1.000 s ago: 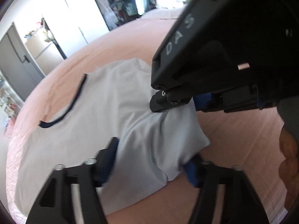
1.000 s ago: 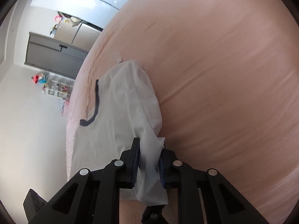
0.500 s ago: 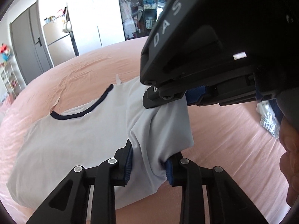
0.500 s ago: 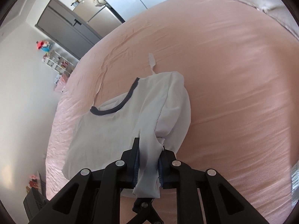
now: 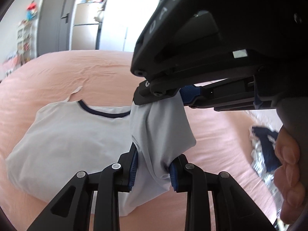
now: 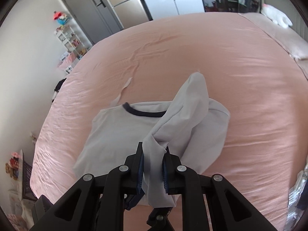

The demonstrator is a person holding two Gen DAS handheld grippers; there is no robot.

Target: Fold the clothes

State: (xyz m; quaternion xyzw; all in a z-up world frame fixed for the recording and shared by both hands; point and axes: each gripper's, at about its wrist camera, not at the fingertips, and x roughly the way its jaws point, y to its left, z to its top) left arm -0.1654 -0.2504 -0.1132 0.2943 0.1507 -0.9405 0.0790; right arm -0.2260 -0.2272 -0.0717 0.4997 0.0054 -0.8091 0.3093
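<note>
Black fingers [image 5: 123, 165], blue pads [image 5: 133, 170], silver screws [image 5: 117, 166]

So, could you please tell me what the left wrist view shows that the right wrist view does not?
Only the left wrist view shows the right tool from outside, clamped on the raised fabric, plus the person's hand holding it.

Only the right wrist view shows the pillow at the bed's far right corner and the white shelf by the wall.

Both show the white shirt with its navy collar on the pink bed, and the viewing tool's own fingers shut on a fold, as with the left tool.
</note>
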